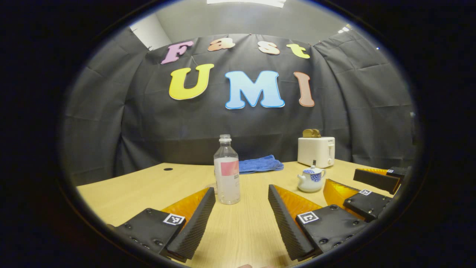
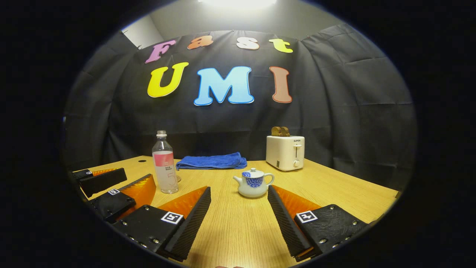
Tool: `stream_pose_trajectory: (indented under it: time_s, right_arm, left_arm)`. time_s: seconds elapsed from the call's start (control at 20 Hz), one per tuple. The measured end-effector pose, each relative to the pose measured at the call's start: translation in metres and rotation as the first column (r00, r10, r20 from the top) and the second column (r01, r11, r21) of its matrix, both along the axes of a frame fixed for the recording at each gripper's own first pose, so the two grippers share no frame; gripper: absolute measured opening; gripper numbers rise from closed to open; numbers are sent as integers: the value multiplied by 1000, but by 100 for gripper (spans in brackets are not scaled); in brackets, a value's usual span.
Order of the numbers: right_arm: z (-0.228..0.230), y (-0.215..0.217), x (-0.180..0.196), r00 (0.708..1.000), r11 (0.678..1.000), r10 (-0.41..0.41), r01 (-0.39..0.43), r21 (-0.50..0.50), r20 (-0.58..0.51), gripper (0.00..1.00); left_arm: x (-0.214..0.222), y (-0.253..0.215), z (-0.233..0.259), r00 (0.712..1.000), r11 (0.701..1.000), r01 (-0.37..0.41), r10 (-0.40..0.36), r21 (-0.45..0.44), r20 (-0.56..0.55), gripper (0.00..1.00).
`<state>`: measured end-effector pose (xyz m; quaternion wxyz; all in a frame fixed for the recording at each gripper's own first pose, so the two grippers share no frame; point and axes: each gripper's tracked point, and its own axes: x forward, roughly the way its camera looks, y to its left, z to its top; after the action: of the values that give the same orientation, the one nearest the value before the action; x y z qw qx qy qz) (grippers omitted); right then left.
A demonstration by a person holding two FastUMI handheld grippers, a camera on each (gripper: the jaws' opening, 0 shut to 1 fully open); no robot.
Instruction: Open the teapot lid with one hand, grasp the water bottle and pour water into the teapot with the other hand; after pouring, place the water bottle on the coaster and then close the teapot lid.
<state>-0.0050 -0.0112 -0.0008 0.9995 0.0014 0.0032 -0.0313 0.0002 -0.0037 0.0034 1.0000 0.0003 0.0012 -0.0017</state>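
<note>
A clear water bottle with a pink label stands upright on the wooden table, just beyond my left gripper, which is open and holds nothing. A small clear round thing lies at the bottle's base. The white teapot with a blue pattern sits to the right, its lid on. In the right gripper view the teapot is just ahead of my open, empty right gripper. The bottle stands to its left, with the left gripper near it. The right gripper stands open beside the teapot.
A white toaster with bread in its slots stands at the back right. A folded blue towel lies at the back middle against the black cloth wall. A small dark hole marks the table's far left.
</note>
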Motion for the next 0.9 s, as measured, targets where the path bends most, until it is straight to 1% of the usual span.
stream_pose_trajectory:
  time_s: [0.05, 0.1, 0.15, 0.3, 0.45, 0.55, 0.7, 0.9]
  right_arm:
    - [0, -5, 0, 1000, 1000, -31, 31, 1, -2, 95]
    - [-1, -13, 1, 997, 997, -80, 80, 3, -5, 95]
    - [0, -13, -1, 996, 996, -94, 94, 3, 1, 95]
    - [0, -8, -1, 998, 998, -71, 70, 3, 3, 95]
    - [2, -5, 3, 999, 999, -43, 43, 9, 9, 95]
    - [5, -7, 11, 999, 999, -37, 37, 11, 15, 95]
    - [22, -15, 30, 998, 999, -46, 46, 1, 36, 95]
    - [26, -28, 70, 999, 999, -43, 44, 21, -10, 94]
  left_arm:
    - [1, -1, -1, 1000, 1000, 6, -6, 0, -2, 99]
    - [1, -2, -2, 1000, 1000, 13, -13, -1, 0, 100]
    - [2, -3, -2, 1000, 1000, 18, -18, -1, -6, 100]
    - [1, 0, -1, 1000, 1000, 7, -7, -2, 1, 100]
    - [6, -4, -1, 1000, 1000, 22, -22, -2, 0, 100]
    - [14, -1, -3, 999, 1000, 27, -27, -12, -20, 100]
    - [30, 14, 2, 999, 999, 9, -11, -46, -40, 100]
    - [61, 28, 16, 999, 999, -15, 13, -51, -36, 100]
